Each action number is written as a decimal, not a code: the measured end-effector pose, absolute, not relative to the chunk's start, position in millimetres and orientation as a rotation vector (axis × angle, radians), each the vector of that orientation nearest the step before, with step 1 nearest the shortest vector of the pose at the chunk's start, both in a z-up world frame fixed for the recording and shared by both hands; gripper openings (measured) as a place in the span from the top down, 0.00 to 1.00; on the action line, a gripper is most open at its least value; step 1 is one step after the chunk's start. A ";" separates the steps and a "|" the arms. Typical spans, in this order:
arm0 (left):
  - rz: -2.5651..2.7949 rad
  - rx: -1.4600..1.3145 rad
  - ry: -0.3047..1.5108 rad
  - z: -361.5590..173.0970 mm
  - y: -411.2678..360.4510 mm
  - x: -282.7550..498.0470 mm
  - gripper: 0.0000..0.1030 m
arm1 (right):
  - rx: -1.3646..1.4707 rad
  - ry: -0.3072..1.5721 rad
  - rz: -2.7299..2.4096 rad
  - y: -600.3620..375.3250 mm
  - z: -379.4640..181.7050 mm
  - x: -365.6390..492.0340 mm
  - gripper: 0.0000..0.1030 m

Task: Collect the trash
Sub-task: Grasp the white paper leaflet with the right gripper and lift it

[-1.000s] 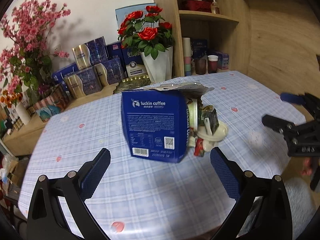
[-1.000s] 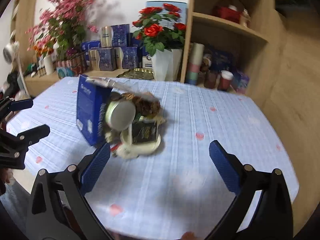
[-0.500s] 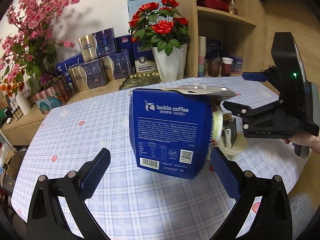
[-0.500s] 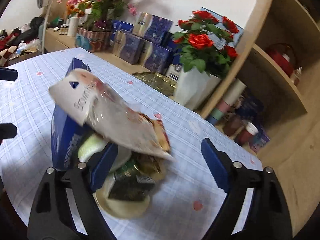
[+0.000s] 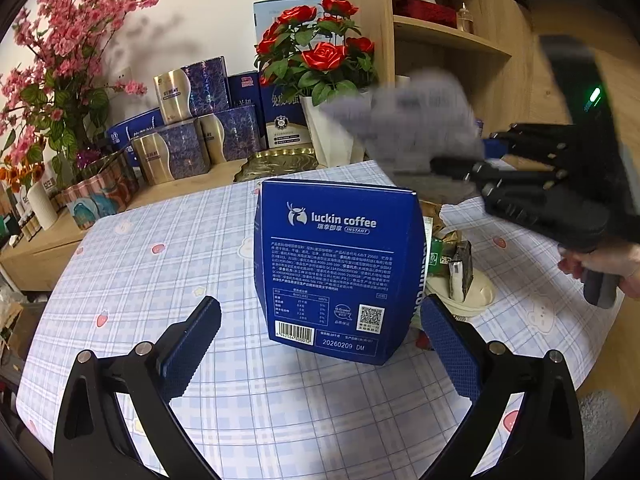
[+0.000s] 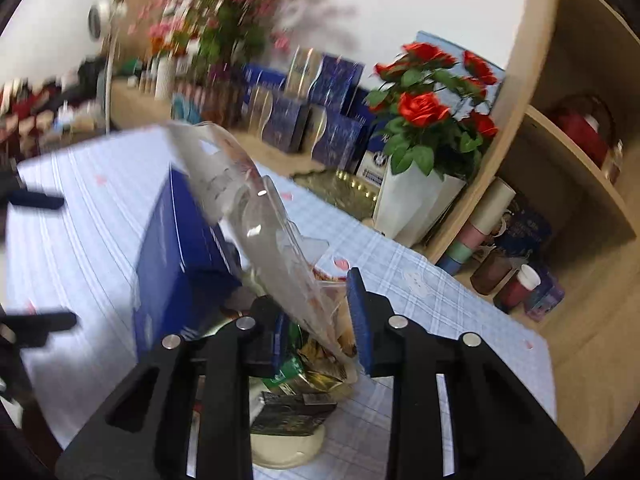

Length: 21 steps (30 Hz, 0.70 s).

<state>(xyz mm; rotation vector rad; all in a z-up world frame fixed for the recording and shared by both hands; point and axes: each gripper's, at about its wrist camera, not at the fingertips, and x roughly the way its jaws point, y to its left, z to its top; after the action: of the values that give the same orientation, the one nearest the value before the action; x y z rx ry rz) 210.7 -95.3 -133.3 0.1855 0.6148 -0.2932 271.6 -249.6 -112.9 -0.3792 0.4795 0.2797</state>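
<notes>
A blue Luckin Coffee box (image 5: pixel 338 268) stands on the checked tablecloth (image 5: pixel 160 272). Beside it lies a heap of trash (image 5: pixel 452 264): wrappers and a cream plastic lid. My left gripper (image 5: pixel 320 344) is open in front of the box, touching nothing. My right gripper (image 6: pixel 320 332) is shut on a clear plastic wrapper (image 6: pixel 256 216) and holds it tilted up above the heap (image 6: pixel 304 392). In the left wrist view the lifted wrapper (image 5: pixel 408 128) is a grey blur in the right gripper (image 5: pixel 472 164).
A white vase of red roses (image 5: pixel 320 80), gift boxes (image 5: pixel 188 136) and a pink blossom plant (image 5: pixel 52 80) stand behind the table. A wooden shelf (image 6: pixel 560 184) with cups stands at the right. A gold tray (image 5: pixel 276 160) lies at the table's far edge.
My right gripper has closed on the clear wrapper and lifted it off the box and heap. My left gripper has moved closer to the blue box.
</notes>
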 end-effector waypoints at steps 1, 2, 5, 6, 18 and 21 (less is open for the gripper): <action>-0.295 0.182 0.613 -132.3 -96.9 210.5 0.05 | -0.348 0.469 0.281 -253.2 -107.3 268.1 0.72; -0.297 0.180 0.612 -131.8 -98.1 209.8 0.05 | -0.310 0.453 0.279 -258.1 -100.5 262.9 0.73; -0.300 0.185 0.606 -130.6 -104.4 207.3 0.05 | -0.198 0.409 0.260 -274.2 -84.3 243.0 0.74; -0.301 0.186 0.605 -130.5 -106.5 206.4 0.05 | -0.173 0.402 0.252 -278.0 -82.3 236.5 0.74; -0.246 0.107 0.645 -126.9 -141.6 229.4 0.05 | 0.053 0.449 0.162 -327.0 -112.0 174.8 0.74; -0.178 0.051 0.670 -124.8 -152.3 250.4 0.05 | 0.073 0.461 0.156 -331.9 -119.0 170.8 0.74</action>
<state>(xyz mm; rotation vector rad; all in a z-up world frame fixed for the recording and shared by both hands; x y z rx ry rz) 250.4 -152.3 -124.8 0.0513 0.6698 -0.1776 170.8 -331.9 -119.0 0.0726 0.4613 0.1559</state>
